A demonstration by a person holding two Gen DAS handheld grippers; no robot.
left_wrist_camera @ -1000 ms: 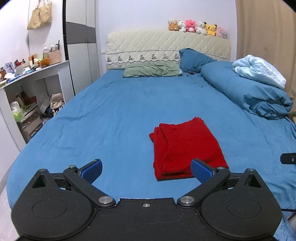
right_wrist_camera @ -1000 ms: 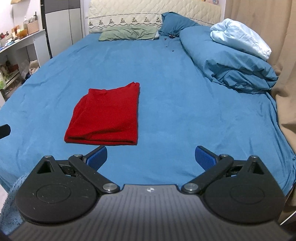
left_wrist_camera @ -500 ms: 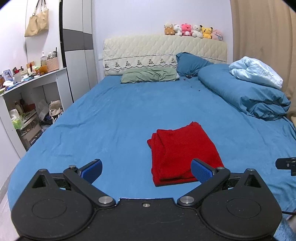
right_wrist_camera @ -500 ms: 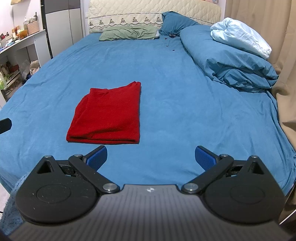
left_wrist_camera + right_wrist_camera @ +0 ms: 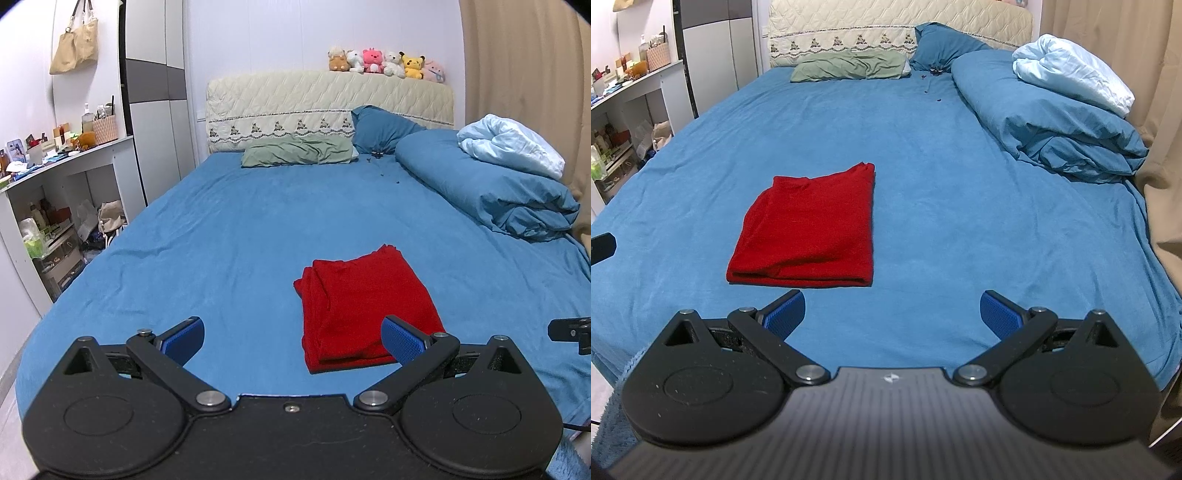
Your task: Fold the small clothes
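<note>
A red garment (image 5: 365, 306) lies folded into a neat rectangle on the blue bed sheet (image 5: 229, 251); it also shows in the right wrist view (image 5: 809, 232). My left gripper (image 5: 291, 338) is open and empty, held above the near edge of the bed, left of the garment's near end. My right gripper (image 5: 892, 314) is open and empty, near the bed's front edge, right of and nearer than the garment. Neither gripper touches the cloth.
A rolled blue duvet (image 5: 491, 192) with a pale blue cloth (image 5: 513, 147) on top lies along the right side. Pillows (image 5: 299, 153) and plush toys (image 5: 384, 62) sit at the headboard. White shelves (image 5: 55, 206) stand left of the bed, a beige curtain (image 5: 1137, 74) on the right.
Both grippers have drawn back and tilted up a little, so the folded garment sits slightly farther away. The garment has not moved.
</note>
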